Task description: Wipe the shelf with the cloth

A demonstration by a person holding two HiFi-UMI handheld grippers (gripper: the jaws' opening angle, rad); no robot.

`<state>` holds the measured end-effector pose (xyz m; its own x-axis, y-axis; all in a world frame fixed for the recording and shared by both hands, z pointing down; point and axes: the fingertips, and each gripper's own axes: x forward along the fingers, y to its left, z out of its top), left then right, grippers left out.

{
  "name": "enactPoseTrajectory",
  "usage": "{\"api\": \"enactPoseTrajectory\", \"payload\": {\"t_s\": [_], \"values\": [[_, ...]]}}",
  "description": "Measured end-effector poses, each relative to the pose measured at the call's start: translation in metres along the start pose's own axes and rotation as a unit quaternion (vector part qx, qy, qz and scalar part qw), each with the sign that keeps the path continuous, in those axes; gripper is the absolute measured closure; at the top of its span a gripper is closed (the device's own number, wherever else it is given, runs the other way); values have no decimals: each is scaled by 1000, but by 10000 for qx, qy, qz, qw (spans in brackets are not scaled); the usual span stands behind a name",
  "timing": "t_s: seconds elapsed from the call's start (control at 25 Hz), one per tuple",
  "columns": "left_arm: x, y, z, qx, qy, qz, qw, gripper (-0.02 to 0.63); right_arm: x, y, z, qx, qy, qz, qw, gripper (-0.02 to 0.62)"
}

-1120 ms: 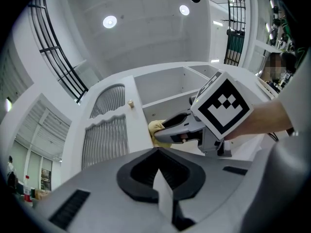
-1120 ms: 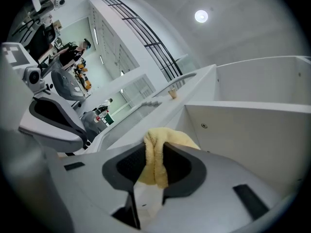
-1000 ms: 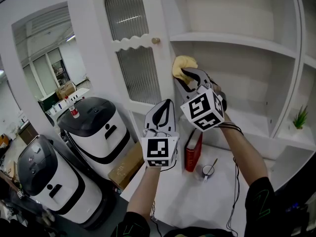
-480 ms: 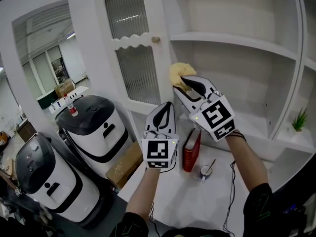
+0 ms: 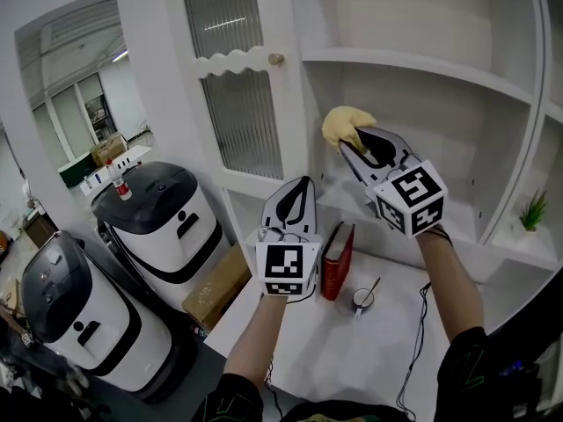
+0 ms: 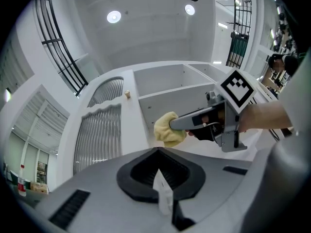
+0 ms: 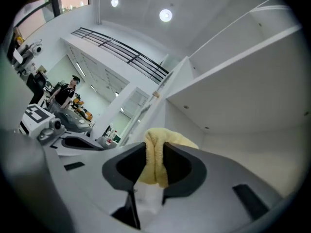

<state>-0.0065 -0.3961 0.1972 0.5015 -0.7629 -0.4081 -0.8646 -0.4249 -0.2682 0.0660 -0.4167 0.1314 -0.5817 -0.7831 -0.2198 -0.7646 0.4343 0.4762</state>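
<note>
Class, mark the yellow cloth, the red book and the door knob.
yellow cloth (image 5: 343,126), head view, bunched middle
red book (image 5: 334,266), head view, red cover
door knob (image 5: 276,59), head view, round head

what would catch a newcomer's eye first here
The yellow cloth stands out, pinched in the right gripper and held up inside the white shelf unit. Below it, the left gripper points up with nothing in it, and two white-and-black robots stand at lower left.
</note>
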Motion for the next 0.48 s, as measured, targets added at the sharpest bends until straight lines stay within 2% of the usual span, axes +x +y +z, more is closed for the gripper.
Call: {"api": "enactPoseTrajectory", "payload": {"t_s": [0.12, 0.28, 0.48], "values": [[1, -2, -3, -29, 2, -38, 10000, 609, 10, -16, -26, 160, 464, -181, 9986, 495], [3, -2, -9, -112, 26, -36, 9999, 609, 27, -24, -59, 567, 949, -183, 9937, 495], [4, 2, -19, -167, 72, -36, 9998, 609, 42, -27, -86, 479, 1526, -291, 9867, 495]]}}
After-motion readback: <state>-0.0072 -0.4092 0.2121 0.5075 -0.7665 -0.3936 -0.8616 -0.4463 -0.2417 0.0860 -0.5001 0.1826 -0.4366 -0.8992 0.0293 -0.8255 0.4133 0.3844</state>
